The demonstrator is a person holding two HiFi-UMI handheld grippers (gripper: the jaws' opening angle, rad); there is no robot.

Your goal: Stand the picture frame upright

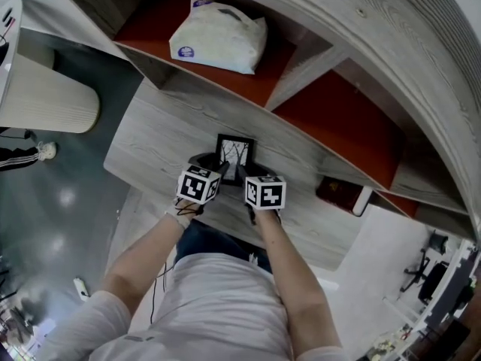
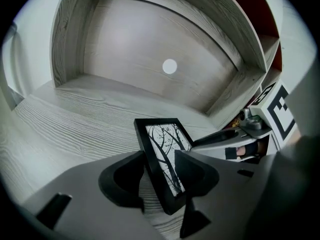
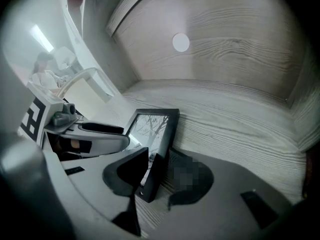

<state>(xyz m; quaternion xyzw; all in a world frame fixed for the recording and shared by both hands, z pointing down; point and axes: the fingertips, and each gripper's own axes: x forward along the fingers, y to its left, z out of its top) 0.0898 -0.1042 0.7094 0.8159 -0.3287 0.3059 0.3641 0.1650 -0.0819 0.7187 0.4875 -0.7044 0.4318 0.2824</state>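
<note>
Picture frame sits on grey wood desk in front of the shelf unit, tilted, not fully upright. L gripper & R gripper meet at it from near side. L jaws clamp its lower edge, front & back. R jaws grip a lower corner likewise.

Black picture frame, bare-tree print; grey woodgrain shelf.

Jaws of left gripper clasp tilted picture frame
</note>
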